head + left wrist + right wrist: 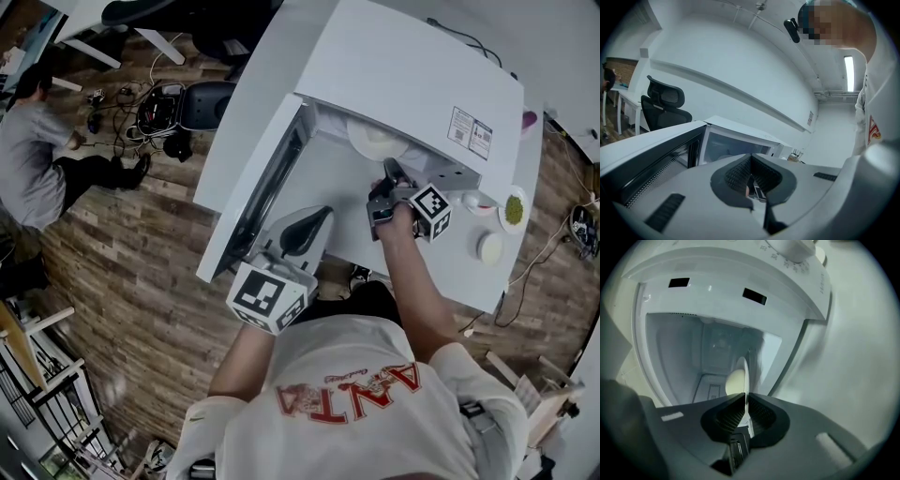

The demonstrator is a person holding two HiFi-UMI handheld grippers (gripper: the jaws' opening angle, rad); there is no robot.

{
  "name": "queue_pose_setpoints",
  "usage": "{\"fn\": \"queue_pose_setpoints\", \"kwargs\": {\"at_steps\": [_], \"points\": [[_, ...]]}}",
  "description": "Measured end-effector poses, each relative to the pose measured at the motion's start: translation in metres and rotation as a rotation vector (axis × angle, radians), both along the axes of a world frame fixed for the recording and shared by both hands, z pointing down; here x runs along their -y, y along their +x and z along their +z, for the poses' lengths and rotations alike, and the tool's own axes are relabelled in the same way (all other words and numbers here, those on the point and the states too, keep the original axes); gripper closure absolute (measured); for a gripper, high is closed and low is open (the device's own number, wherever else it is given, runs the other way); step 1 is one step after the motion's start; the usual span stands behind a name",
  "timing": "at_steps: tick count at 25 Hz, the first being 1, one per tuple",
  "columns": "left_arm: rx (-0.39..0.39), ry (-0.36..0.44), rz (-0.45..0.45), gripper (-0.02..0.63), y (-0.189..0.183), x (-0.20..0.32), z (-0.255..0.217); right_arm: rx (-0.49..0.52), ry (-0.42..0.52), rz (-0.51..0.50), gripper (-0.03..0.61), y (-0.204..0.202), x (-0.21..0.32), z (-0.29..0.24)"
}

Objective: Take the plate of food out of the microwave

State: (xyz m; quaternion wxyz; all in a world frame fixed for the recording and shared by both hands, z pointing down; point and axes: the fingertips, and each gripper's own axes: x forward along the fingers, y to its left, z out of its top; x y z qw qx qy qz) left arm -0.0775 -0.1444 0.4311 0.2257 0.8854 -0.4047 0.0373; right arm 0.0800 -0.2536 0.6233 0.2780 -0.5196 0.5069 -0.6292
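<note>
The white microwave stands on a white table with its door swung open to the left. A white plate with pale food sits at the mouth of the cavity. My right gripper reaches in from the front and is shut on the plate's near rim. In the right gripper view the plate shows edge-on between the pads of the right gripper, with the pale food on one side. My left gripper hovers beside the open door, shut on nothing. The left gripper view has this gripper facing the microwave.
Right of the microwave on the table are a dish of green food and two small white bowls. A person sits on the wooden floor at far left. A black office chair and cables lie behind the table.
</note>
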Motion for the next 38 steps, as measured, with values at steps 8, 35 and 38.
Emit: {"fn": "queue_pose_setpoints", "kwargs": {"at_steps": [8, 35, 38], "points": [[0.005, -0.009, -0.005, 0.604, -0.001, -0.002, 0.004, 0.038, 0.039, -0.014, 0.507, -0.009, 0.005, 0.0], [0.034, -0.022, 0.007, 0.606, -0.006, -0.01, 0.008, 0.165, 0.166, -0.024, 0.561, -0.027, 0.002, -0.014], [0.027, -0.015, 0.006, 0.604, -0.007, -0.01, 0.004, 0.166, 0.166, -0.045, 0.561, -0.026, -0.01, -0.02]]}}
